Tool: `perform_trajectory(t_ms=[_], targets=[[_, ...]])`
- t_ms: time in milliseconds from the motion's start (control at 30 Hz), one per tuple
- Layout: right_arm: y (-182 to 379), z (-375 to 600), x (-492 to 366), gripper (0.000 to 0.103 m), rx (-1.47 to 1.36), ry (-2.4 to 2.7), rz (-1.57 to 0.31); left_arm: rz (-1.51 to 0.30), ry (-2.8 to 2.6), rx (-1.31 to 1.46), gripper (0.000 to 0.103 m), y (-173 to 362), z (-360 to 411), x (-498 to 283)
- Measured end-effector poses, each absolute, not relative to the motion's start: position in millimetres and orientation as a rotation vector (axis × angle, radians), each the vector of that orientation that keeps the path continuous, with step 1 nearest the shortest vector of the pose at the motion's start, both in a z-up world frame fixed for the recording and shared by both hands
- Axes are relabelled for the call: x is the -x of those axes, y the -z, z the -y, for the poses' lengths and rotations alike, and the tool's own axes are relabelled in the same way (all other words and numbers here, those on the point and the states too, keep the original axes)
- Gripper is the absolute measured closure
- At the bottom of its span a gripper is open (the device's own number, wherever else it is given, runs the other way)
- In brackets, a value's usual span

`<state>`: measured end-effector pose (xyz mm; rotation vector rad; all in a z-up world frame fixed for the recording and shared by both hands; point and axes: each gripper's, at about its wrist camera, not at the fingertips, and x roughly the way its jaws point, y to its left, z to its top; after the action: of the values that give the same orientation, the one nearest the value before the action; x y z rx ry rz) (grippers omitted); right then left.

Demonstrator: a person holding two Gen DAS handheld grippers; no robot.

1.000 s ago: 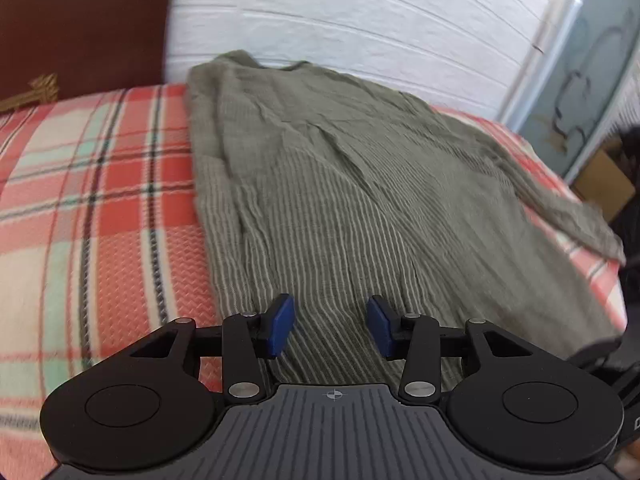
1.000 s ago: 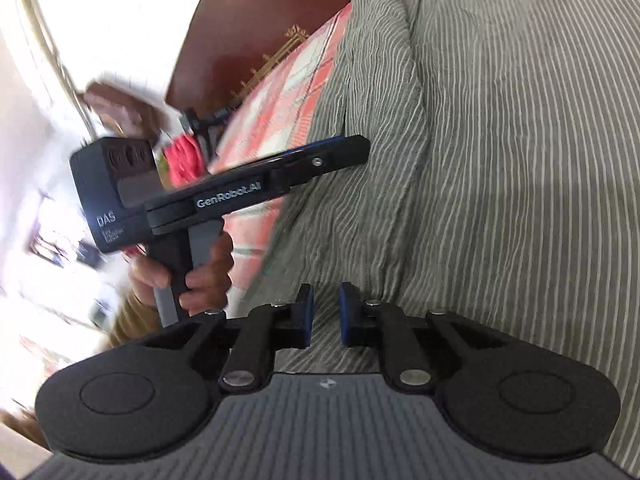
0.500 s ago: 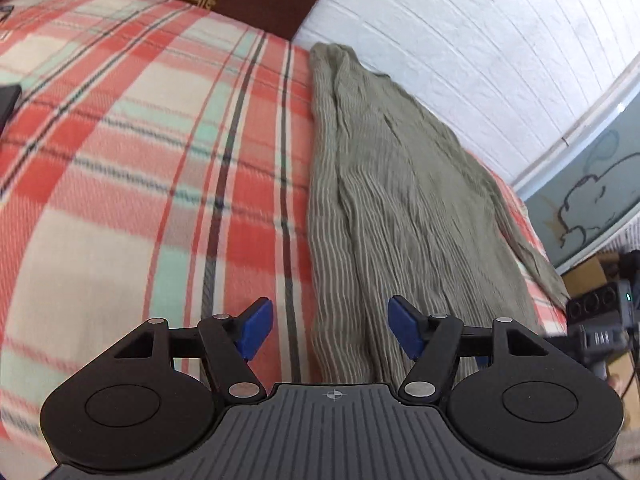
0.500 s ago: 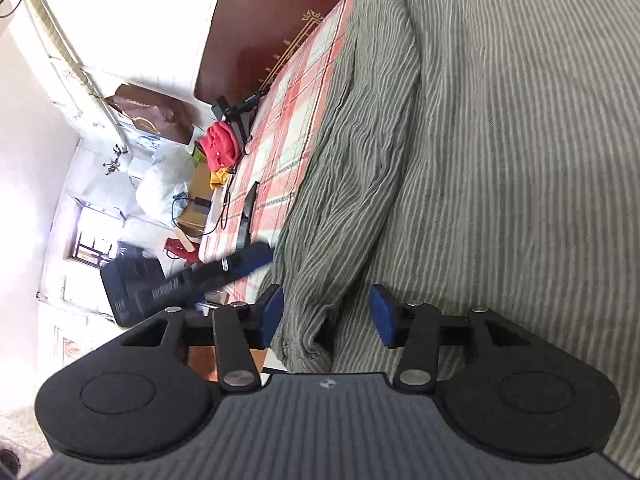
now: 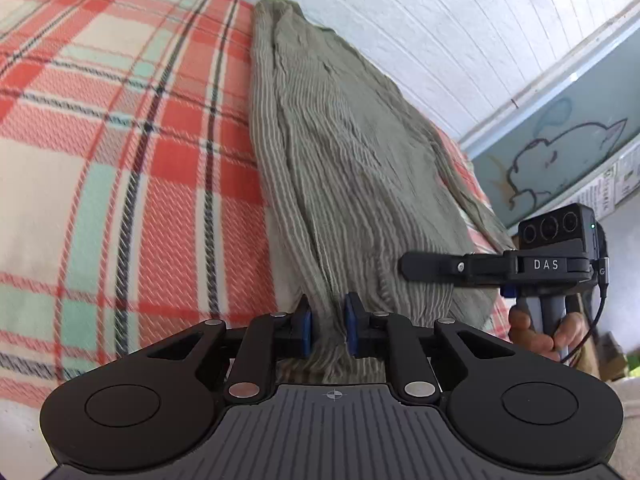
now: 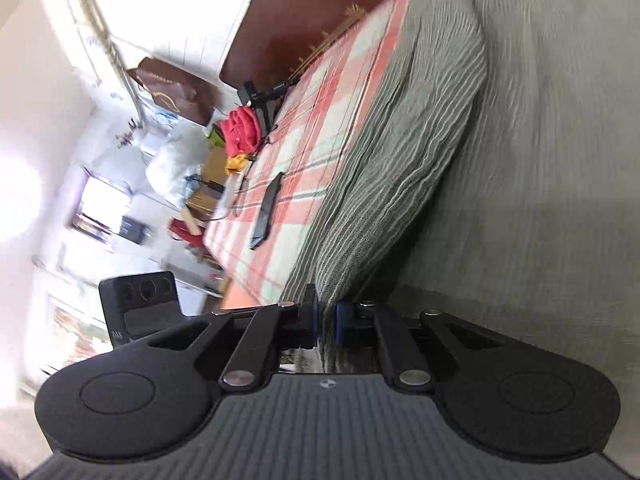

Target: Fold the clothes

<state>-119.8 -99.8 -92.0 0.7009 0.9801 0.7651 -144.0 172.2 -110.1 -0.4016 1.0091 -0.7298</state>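
Since a moment ago both my jaws are closing on the near hem of the striped garment (image 5: 352,168), which lies on the plaid bed (image 5: 120,160): left gripper (image 5: 327,322) and right gripper (image 6: 327,316) each pinch cloth. Next I'd lift evenly and carry the hem toward the collar.

To your left, the red, cream and mint plaid blanket (image 5: 120,168) on the bed lies broad and bare; a claw can pass there freely. The white brick wall (image 5: 440,40) closes off the olive striped crinkled garment (image 5: 340,152) on its far side. The right claw (image 5: 404,266) blocks the garment's near right corner. A flat black slab (image 6: 267,210) and red bundle (image 6: 240,130) crowd the blanket's far edge.
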Motion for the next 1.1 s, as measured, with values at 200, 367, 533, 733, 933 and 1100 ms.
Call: perform_trajectory(t_ms=[200, 367, 533, 733, 933, 1100], targets=[[122, 111, 123, 0.073, -0.797, -0.688, -1.064, -0.999, 0.728, 0.375, 0.040, 110, -177, 153], [101, 129, 137, 0.048, -0.754, -0.694, -0.995, -0.891, 0.653, 0.287, 0.037, 77, -201, 163], [77, 138, 144, 0.050, -0.722, -0.719, -0.874, -0.767, 0.767, 0.305, 0.036, 53, -180, 143], [106, 98, 132, 0.050, -0.716, -0.845, -0.964, -0.838, 0.853, 0.243, 0.033, 76, -135, 107], [127, 83, 132, 0.057, -0.705, -0.879, -1.024, -0.925, 0.782, 0.175, 0.036, 106, -138, 110], [102, 124, 145, 0.047, -0.744, -0.796, -0.908, -0.885, 0.784, 0.204, 0.032, 83, -142, 114]])
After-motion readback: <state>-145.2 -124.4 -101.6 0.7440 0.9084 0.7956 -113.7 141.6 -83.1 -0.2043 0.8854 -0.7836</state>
